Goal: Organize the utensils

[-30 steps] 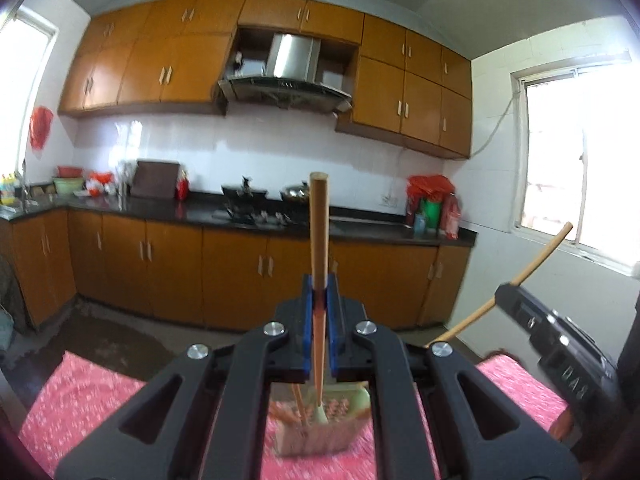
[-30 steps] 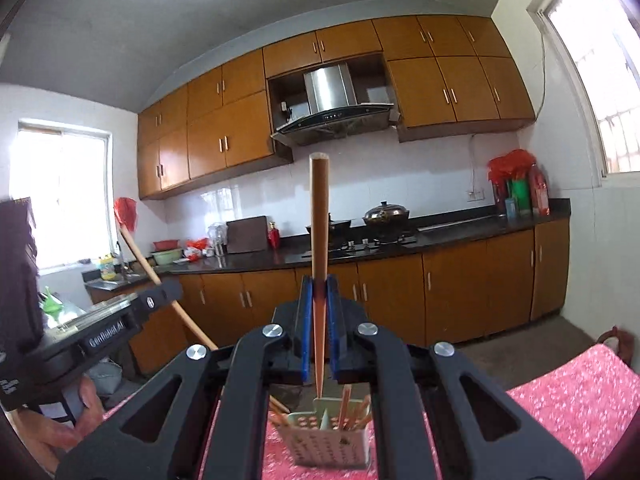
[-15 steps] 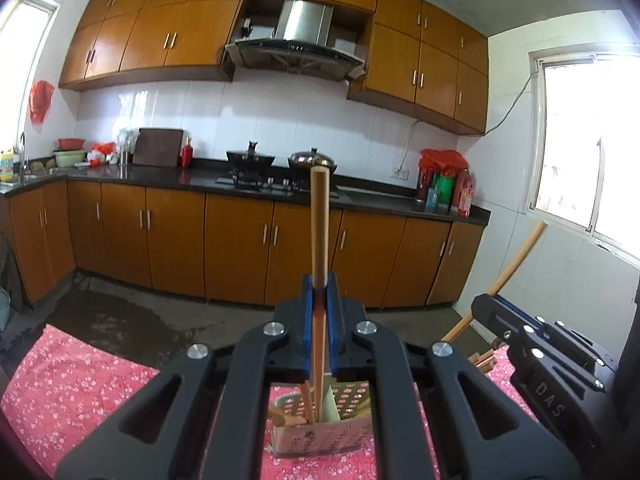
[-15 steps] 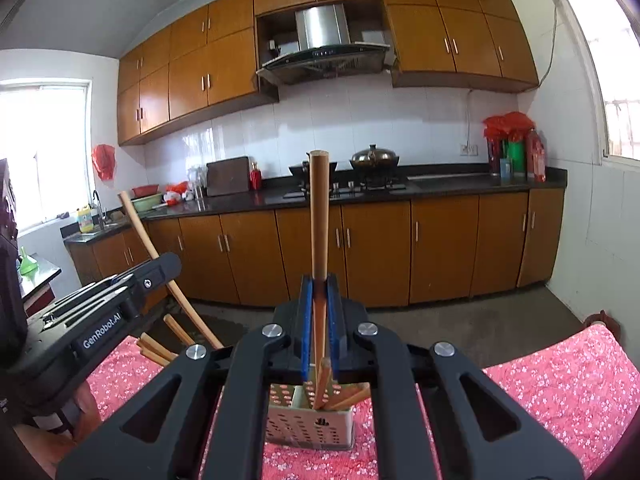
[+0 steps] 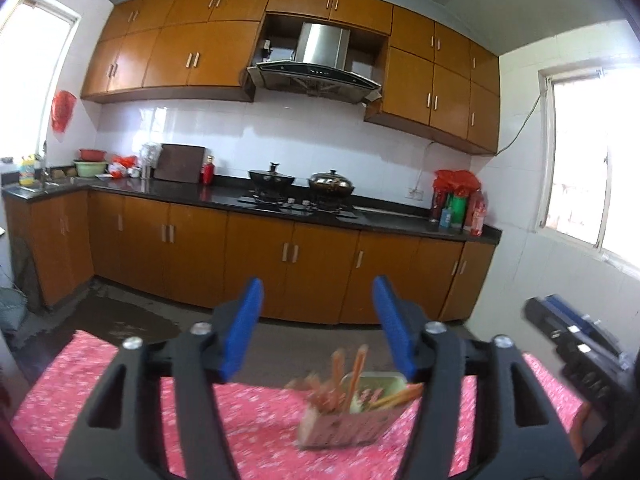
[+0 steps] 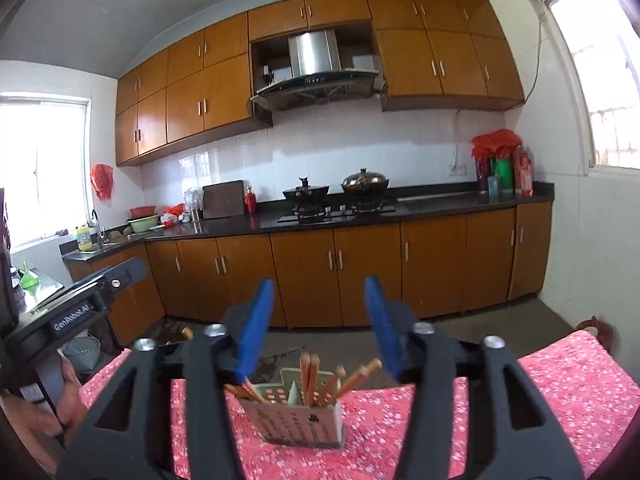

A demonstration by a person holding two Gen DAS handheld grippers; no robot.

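Since both tools, left tool (image 5: 318, 330) and right tool (image 6: 318, 326), just opened empty, chopsticks (image 6: 310, 376) stand in holder (image 6: 296, 416), released

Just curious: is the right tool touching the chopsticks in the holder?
Apart. In the right wrist view the right tool stands open and empty, the chopsticks standing in the holder beyond it.

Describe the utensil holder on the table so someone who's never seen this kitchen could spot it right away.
Find the table with the red floral cloth, in front of the long run of brown cabinets. Near its far edge stands a small pale box with perforated walls, the utensil holder. It is the only thing seen standing on the cloth, with wooden chopsticks fanning out of its top.
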